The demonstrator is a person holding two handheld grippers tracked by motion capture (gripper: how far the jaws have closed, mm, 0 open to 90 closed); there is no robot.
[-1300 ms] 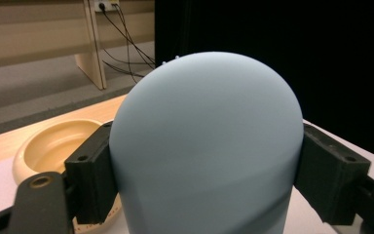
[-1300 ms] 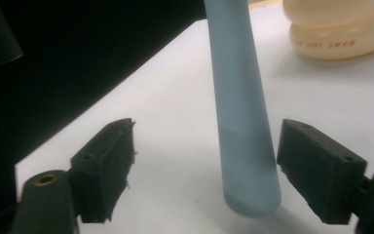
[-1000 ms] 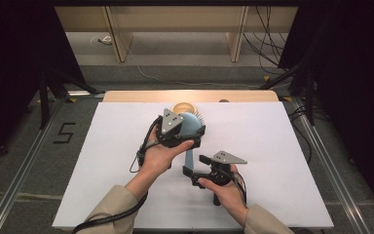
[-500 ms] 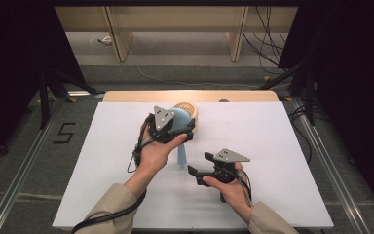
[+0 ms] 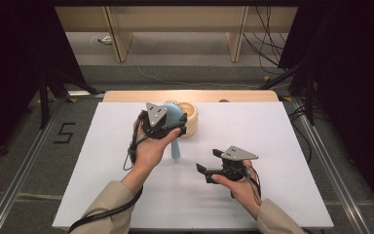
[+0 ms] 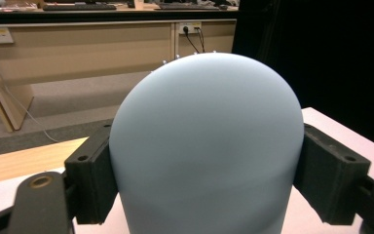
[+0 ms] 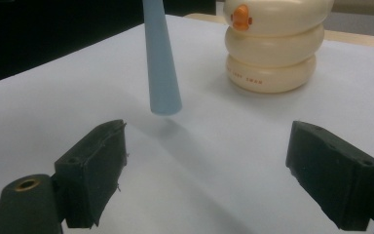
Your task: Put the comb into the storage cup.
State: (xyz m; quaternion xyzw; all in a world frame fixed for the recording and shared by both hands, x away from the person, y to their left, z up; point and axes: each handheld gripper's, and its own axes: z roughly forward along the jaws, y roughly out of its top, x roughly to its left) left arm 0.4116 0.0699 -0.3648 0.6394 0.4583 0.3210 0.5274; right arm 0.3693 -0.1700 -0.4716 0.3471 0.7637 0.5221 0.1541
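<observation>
Orange beak (image 7: 242, 17) on cream duck (image 7: 271, 46)

The flat white rectangular table top (image 5: 272, 146) is extending from the near edge to a light wooden strip (image 5: 243, 96) running along its far edge. A cream, ring-stacked plastic duck-shaped container (image 7: 271, 46) is standing directly on the white surface, left of centre near the far edge.

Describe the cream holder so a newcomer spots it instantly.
Start at the white table and go to its far edge, near the middle. Just beyond the left gripper holding the pale blue hairbrush stands the cream, ring-stacked plastic holder, set apart by an orange beak.
</observation>
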